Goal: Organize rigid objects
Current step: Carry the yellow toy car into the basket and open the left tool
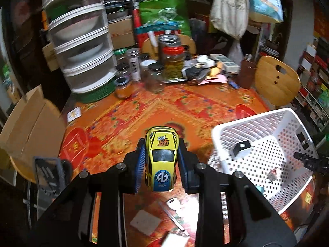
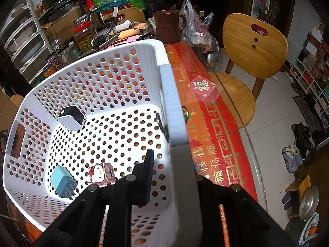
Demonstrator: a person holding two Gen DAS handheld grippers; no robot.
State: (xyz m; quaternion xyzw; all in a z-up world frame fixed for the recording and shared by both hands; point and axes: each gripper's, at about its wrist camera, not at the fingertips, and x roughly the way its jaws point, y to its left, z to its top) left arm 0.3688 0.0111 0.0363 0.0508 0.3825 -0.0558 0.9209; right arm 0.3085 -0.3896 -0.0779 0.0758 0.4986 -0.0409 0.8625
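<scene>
Right up against the left wrist camera, the left gripper (image 1: 161, 156) has its blue-padded fingers (image 1: 139, 164) pinching a little yellow toy car (image 1: 161, 158) from both sides, nose pointing away from the lens, lifted clear above the orange-red patterned tablecloth (image 1: 127, 115). Below the car on the cloth you can see a key (image 1: 173, 203) and a pale square tile-ish thing (image 1: 145, 222) (can't say what it actually is). Off to the car's right sits the white perforated basket (image 1: 246, 123), well apart from the car. Over on the right wrist view, the right gripper (image 2: 170, 177) is clamped on the basket's near rim (image 2: 174, 107), one finger inside the basket and the other outside behind the wall, pressed together on the plastic. Inside the basket there's a white cube charger (image 2: 72, 118) leaning at the far wall, a light blue plug adapter (image 2: 61, 182) and a small Hello Kitty box (image 2: 101, 175) side by side near the bottom. Further out: a cluster of glass jars (image 1: 170, 61) at the far side of the table, a stacked clear food cover tower (image 1: 80, 41) on the left, a brown mug (image 2: 167, 25), and a wooden chair (image 2: 253, 49) beside the table edge.
</scene>
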